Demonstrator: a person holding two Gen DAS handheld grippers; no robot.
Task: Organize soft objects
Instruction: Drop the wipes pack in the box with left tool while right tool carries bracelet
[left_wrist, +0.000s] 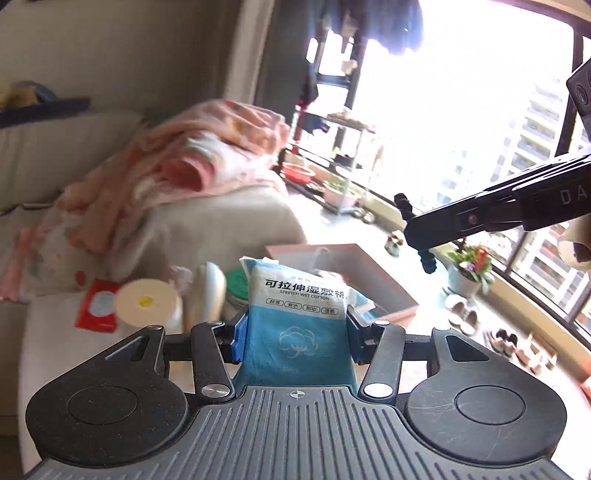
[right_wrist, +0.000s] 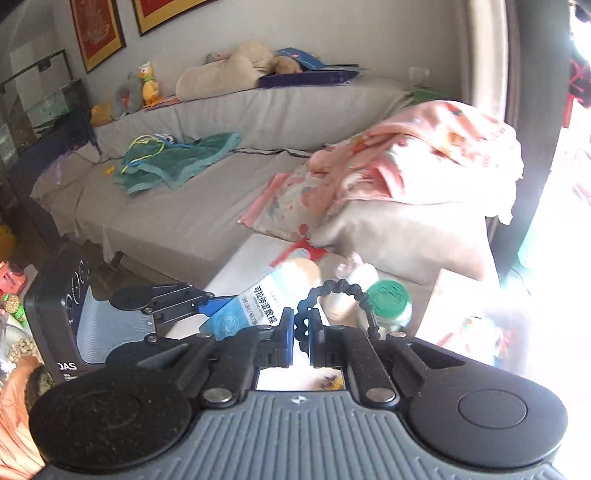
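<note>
1. The left gripper (left_wrist: 295, 328) is clamped on a blue and white pack of cotton pads (left_wrist: 298, 317), its blue pads pressing the pack's two sides; the pack stands upright between the fingers.
2. The pack's front reads "STRETCH WET COTTON" under a line of Chinese characters, with four small boxed labels below and a white cotton-boll drawing on the blue lower half.
3. Just beyond the pack and slightly to its right sits an open pink box (left_wrist: 354, 273); its inside is washed out by window light, so I cannot tell what it holds.
4. Ahead and to the left of the left gripper are a cream-coloured roll with a yellow centre (left_wrist: 144, 302), a red and white packet (left_wrist: 96, 305) beside it, and a jar with a green lid (left_wrist: 236, 286) just behind the pack.
5. The right gripper (right_wrist: 303, 334) has its jaws nearly together on a thin black beaded loop (right_wrist: 343, 291), which arches up and to the right from between its blue pads.
6. Seen from the right wrist, the left gripper and its pack lie just ahead to the left; the letters "DAS" show on the gripper's body.
7. Further ahead of both grippers, a pink patterned blanket (right_wrist: 417, 162) is heaped on a grey sofa (right_wrist: 192, 206).
</note>
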